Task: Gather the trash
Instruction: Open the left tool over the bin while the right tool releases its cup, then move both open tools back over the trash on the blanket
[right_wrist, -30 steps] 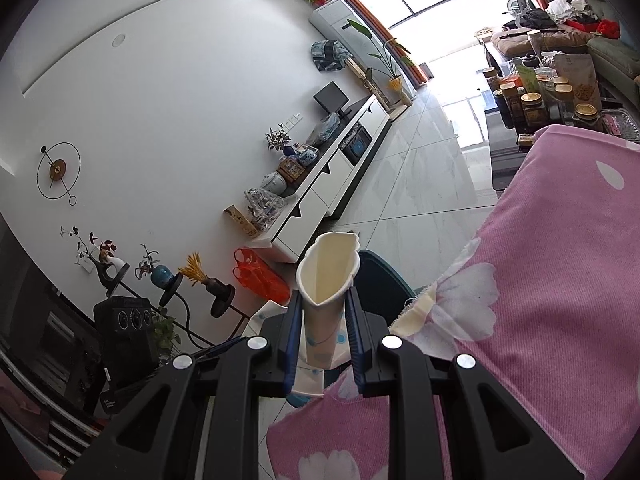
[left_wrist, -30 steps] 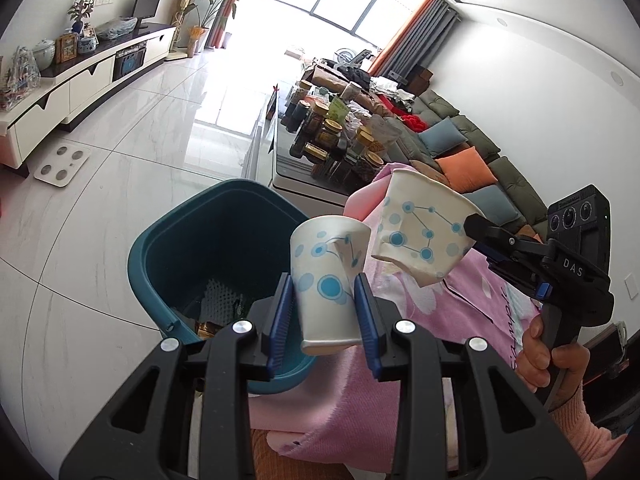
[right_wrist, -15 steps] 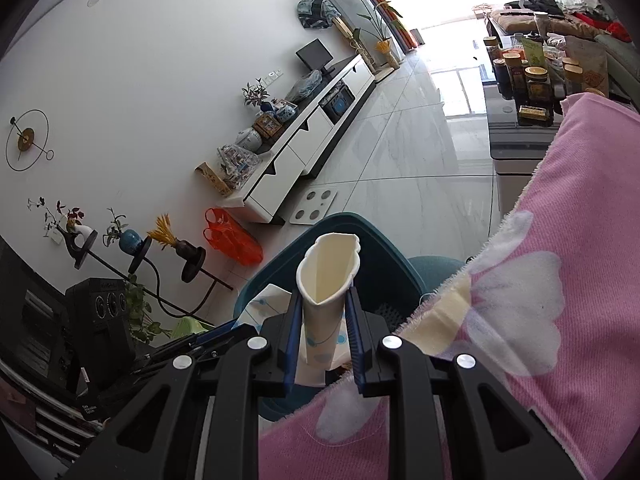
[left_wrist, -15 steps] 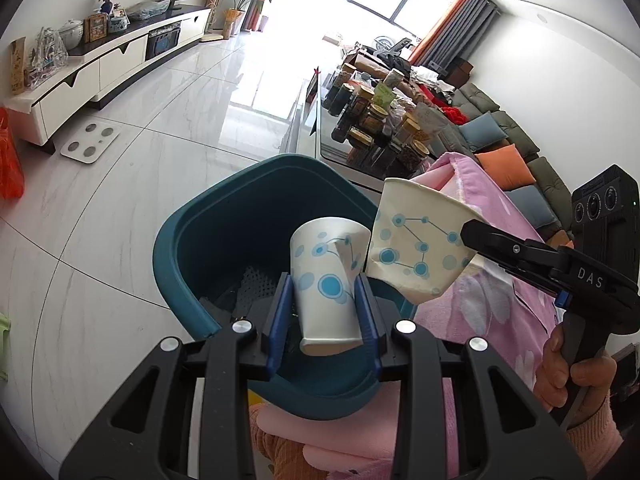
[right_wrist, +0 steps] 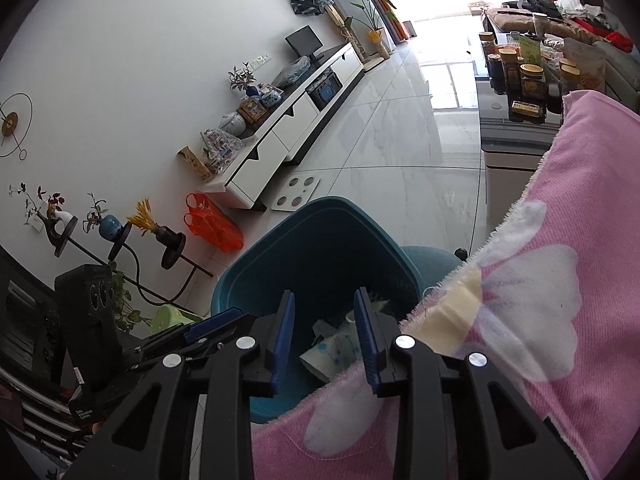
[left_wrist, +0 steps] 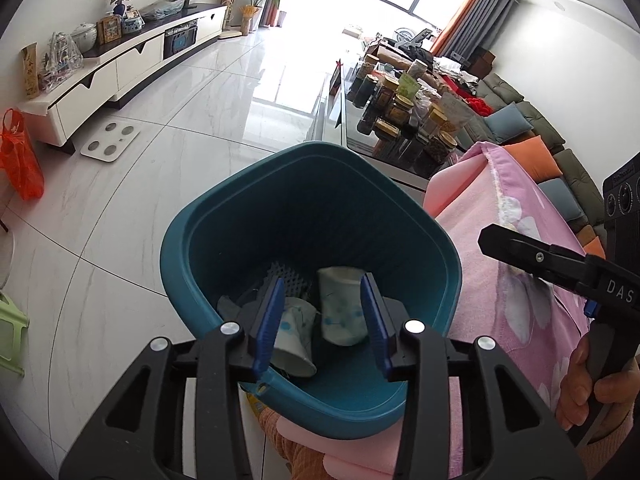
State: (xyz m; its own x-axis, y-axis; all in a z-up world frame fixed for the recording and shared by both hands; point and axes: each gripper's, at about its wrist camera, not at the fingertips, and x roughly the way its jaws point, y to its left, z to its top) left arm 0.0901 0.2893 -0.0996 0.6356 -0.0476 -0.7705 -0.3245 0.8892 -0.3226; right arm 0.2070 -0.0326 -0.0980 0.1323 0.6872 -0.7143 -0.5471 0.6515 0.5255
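left gripper (left_wrist: 322, 316): open, nothing between the jaws; they have just been opening
right gripper (right_wrist: 324, 334): open and empty too; its jaws have just been opening
cups (left_wrist: 342, 306): two crushed paper cups lie straight below both grippers, on their sides, touching, at the bottom of the bin
bin (left_wrist: 420, 216): blue, right under both grippers, beside the pink blanket (left_wrist: 520, 280)
nearer hand: both about the same
pose: both point slanting down into the bin, side by side
next: I think both must lift out to get more trash
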